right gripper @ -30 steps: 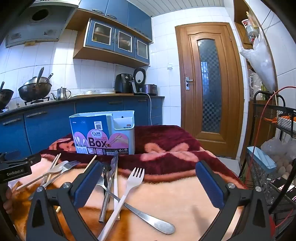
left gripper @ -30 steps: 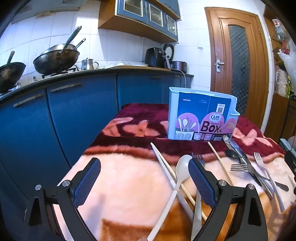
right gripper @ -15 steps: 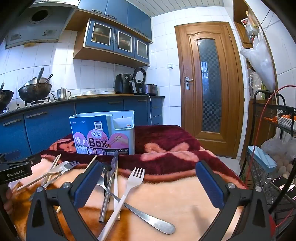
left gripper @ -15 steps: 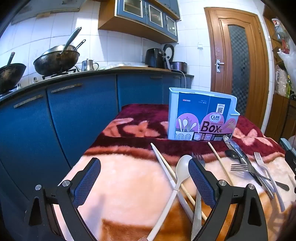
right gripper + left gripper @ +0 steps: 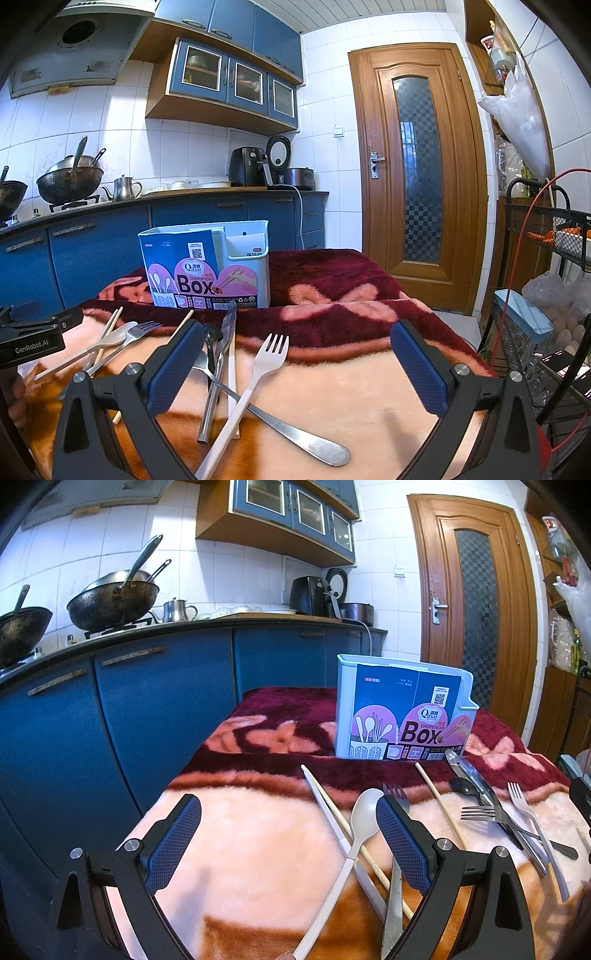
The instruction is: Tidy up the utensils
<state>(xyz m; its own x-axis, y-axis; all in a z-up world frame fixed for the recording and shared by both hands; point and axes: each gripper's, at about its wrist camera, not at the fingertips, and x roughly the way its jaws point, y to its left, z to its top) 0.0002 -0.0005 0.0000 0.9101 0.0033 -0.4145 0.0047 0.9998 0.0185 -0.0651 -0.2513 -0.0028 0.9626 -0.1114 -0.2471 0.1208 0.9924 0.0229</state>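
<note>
Left claw (image 5: 288, 834) and right claw (image 5: 295, 360) hover level, both spread wide (nothing gripped).

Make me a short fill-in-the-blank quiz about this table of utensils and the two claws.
1. Both the left claw and the right claw are ____.
2. The utensil box stands ____ on the blanket.
3. The white fork lies across a ____ fork.

Answers: open; upright; metal

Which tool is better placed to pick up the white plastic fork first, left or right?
Probably right: the white plastic fork lies between the open right tool; the left tool is nearer the spoon.
</note>
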